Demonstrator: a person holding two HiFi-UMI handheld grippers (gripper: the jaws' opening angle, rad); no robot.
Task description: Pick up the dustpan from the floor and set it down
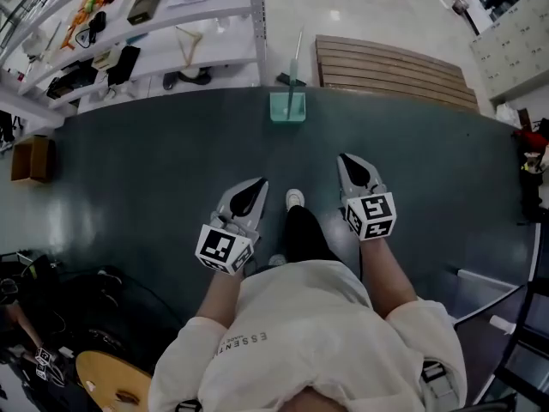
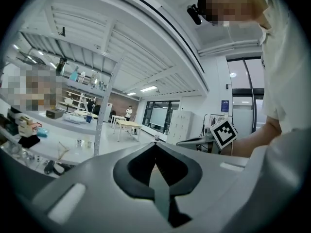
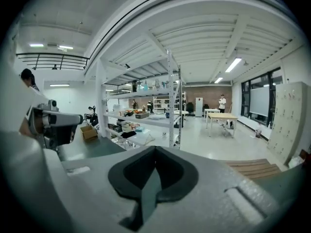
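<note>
The dustpan (image 1: 287, 107) is pale green and see-through. It stands on the dark floor mat (image 1: 146, 178) near the mat's far edge, with its long handle (image 1: 296, 58) upright. My left gripper (image 1: 259, 181) and right gripper (image 1: 342, 156) are held side by side in front of the person's body, well short of the dustpan. Both point towards it. In the left gripper view the jaws meet at the tip (image 2: 155, 142) with nothing between them. The right gripper (image 3: 155, 148) is shut and empty too. Neither gripper view shows the dustpan.
White shelving racks (image 1: 171, 24) loaded with small items stand at the far left. A slatted wooden platform (image 1: 395, 71) lies beyond the mat at the right. A cardboard box (image 1: 32, 159) sits at the mat's left edge. Cables and a round yellow object (image 1: 107, 380) lie near left. The person's shoe (image 1: 294, 198) is between the grippers.
</note>
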